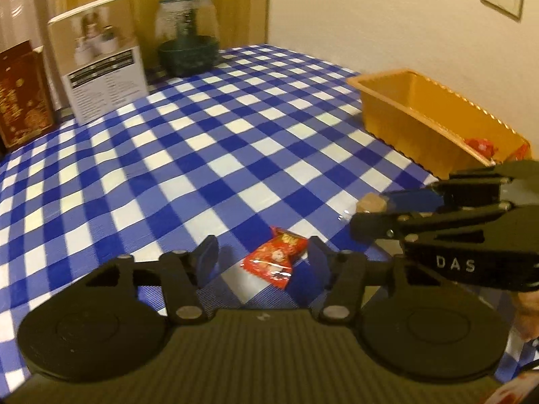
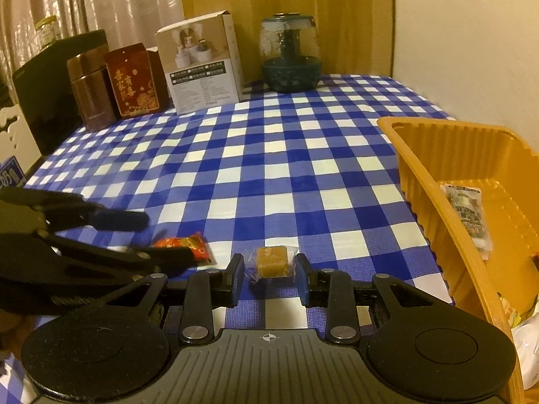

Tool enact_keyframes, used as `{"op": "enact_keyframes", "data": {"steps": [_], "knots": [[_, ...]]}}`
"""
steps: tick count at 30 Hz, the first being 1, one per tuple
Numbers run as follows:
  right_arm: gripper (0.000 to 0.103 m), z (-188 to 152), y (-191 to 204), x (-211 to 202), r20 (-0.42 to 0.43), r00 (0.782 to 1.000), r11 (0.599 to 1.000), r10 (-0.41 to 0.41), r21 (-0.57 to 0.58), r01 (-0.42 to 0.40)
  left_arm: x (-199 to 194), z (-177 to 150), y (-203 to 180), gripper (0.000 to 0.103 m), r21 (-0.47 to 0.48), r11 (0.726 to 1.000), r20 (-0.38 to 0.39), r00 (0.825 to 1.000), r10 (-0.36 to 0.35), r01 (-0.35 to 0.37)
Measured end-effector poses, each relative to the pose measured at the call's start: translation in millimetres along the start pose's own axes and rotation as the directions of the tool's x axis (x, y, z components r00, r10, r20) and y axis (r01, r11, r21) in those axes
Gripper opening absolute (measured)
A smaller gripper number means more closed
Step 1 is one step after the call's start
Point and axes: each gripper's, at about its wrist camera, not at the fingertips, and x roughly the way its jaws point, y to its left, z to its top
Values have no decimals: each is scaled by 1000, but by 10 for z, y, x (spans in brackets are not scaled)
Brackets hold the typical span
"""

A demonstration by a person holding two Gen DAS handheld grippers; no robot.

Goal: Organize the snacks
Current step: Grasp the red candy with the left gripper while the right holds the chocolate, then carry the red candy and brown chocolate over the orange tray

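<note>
1. Snacks are lying in three places: a red snack packet (image 1: 274, 258) on the table between the fingers of the left claw (image 1: 261, 256), a tan wrapped cube (image 2: 271, 262) held by the right claw (image 2: 269, 267), and several packets inside the orange tray (image 2: 448, 222).
2. The left claw is standing partly open around the red snack packet; its blue pads (image 1: 209, 254) are sitting on either side of the wrapper, and whether they are touching it cannot be told.
3. The right claw is gripping the tan wrapped cube, its pads pressing the clear wrapper from both sides, low over the table.
4. The two claws are working close together, the right one reaching in beside the left in the left wrist view.
5. The orange tray is sitting at the right side of the table near the wall, holding a pale printed packet (image 2: 466, 215) and a red wrapper (image 1: 480, 146).
6. The blue-and-white checked tablecloth (image 2: 269, 168) is covering the table.
7. At the far edge are standing a white product box (image 2: 202, 64), a red printed box (image 2: 133, 80), a brown canister (image 2: 89, 91) and a clear domed container with a dark green base (image 2: 291, 54).
</note>
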Motion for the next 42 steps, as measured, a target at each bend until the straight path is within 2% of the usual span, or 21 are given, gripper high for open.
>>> {"op": "enact_keyframes", "data": {"steps": [3, 7, 13, 18, 23, 29, 37, 42], "knots": [[33, 8, -4, 4, -1, 1000, 1000, -4, 17, 5, 46, 2, -46, 42, 19, 1000, -1, 1000, -14, 14], [32, 10, -8, -1, -1, 1000, 1000, -10, 27, 10, 79, -8, -79, 38, 30, 999, -3, 1000, -20, 20], [32, 7, -14, -2, 0, 1000, 999, -25, 42, 25, 115, -2, -119, 24, 37, 999, -16, 1000, -23, 24], [32, 10, 8, -14, 4, 1000, 999, -26, 43, 26, 95, 14, -98, 23, -7, 1000, -38, 999, -23, 23], [32, 14, -5, -30, 7, 1000, 999, -23, 41, 22, 9, -10, -120, 23, -57, 998, -53, 999, 10, -14], [32, 15, -17, -150, 10, 1000, 999, -3, 34, 3, -163, -66, -128, 23, -170, 984, -64, 997, 47, -57], [32, -119, 50, -569, 9, 1000, 1000, 28, 12, -29, -552, -147, -317, 23, -288, 951, -74, 993, 91, -109], [32, -202, 42, -902, 12, 1000, 999, 24, 21, -24, -889, -163, -521, 23, -334, 936, -60, 994, 92, -107]]}}
